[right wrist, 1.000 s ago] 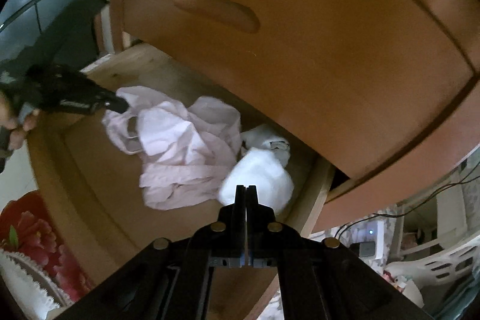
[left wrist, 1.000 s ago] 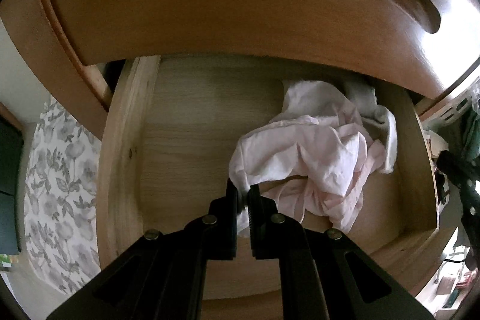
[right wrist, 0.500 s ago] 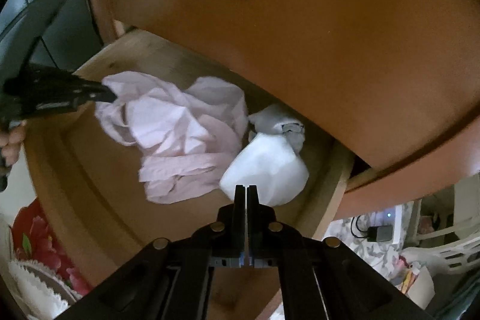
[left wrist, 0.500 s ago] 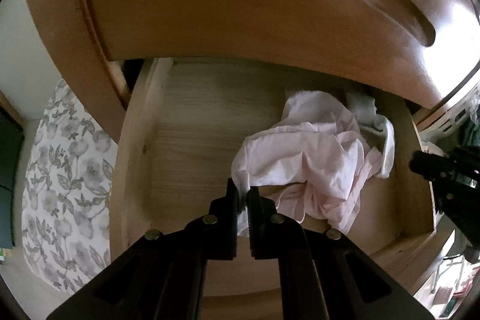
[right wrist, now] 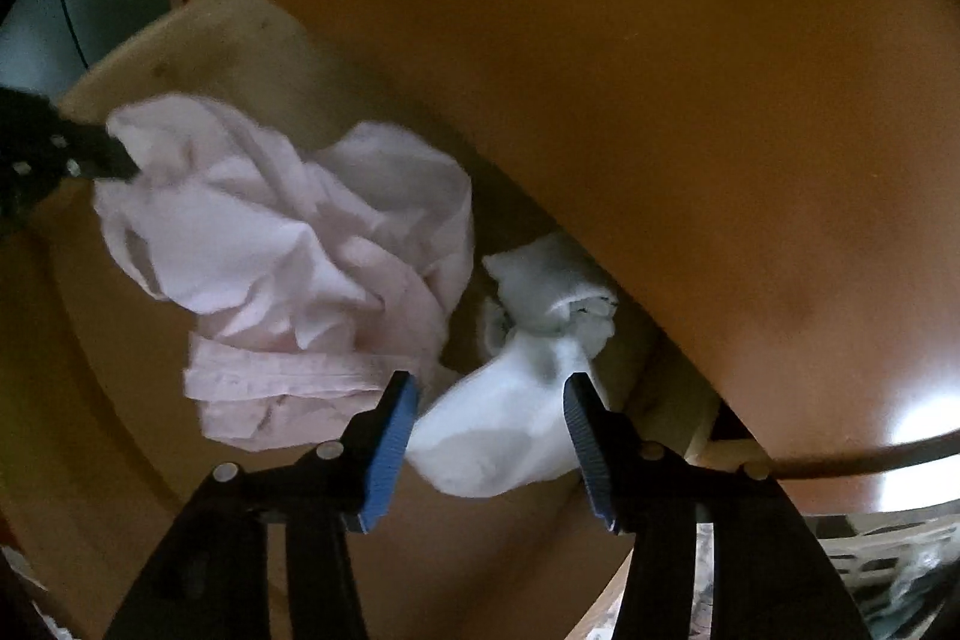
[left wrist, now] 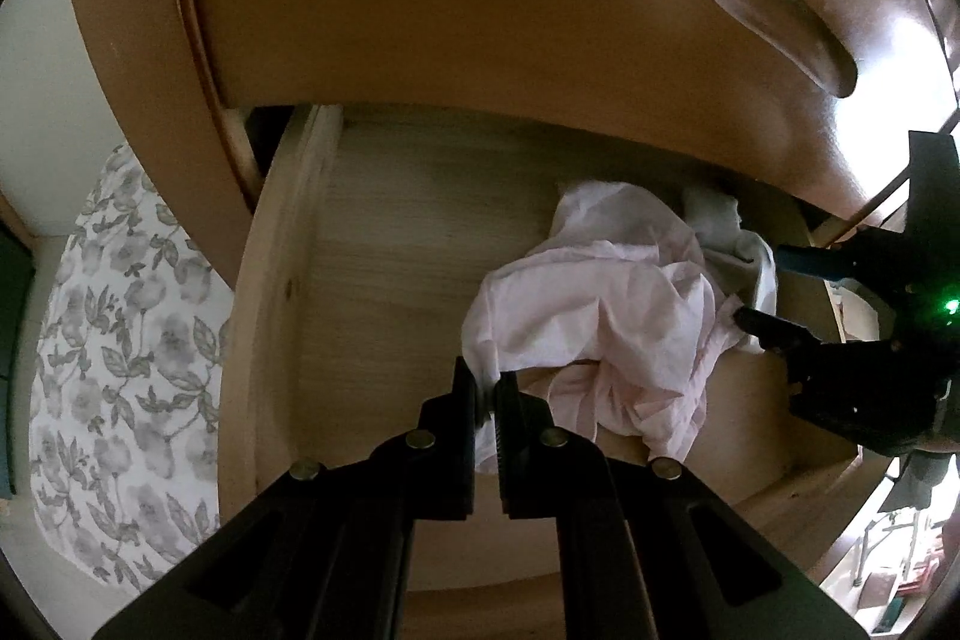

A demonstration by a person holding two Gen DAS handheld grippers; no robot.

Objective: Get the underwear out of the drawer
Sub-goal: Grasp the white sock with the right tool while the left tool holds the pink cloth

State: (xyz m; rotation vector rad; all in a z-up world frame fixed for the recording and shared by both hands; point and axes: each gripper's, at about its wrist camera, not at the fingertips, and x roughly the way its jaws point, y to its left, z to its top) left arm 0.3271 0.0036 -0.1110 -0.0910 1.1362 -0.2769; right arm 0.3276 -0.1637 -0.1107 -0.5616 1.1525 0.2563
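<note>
**Left gripper pinches the pink underwear; right gripper spreads over a white sock**

Left wrist view: the open wooden drawer (left wrist: 282, 316) holds crumpled pink underwear (left wrist: 606, 316) at its right side, with a white sock (left wrist: 744, 250) just behind it. The left gripper (left wrist: 487, 388) is closed on the near edge of the underwear. A floral cloth (left wrist: 120, 352) lies left of the drawer. The right gripper (left wrist: 762, 292) reaches in from the right.

Right wrist view: the right gripper's (right wrist: 489, 388) jaws have just been opening and stand apart, the white sock (right wrist: 510, 430) between them, pads not visibly pressing. The underwear (right wrist: 288, 256) lies just left of it, held at its far corner by the left gripper (right wrist: 114, 163).
</note>
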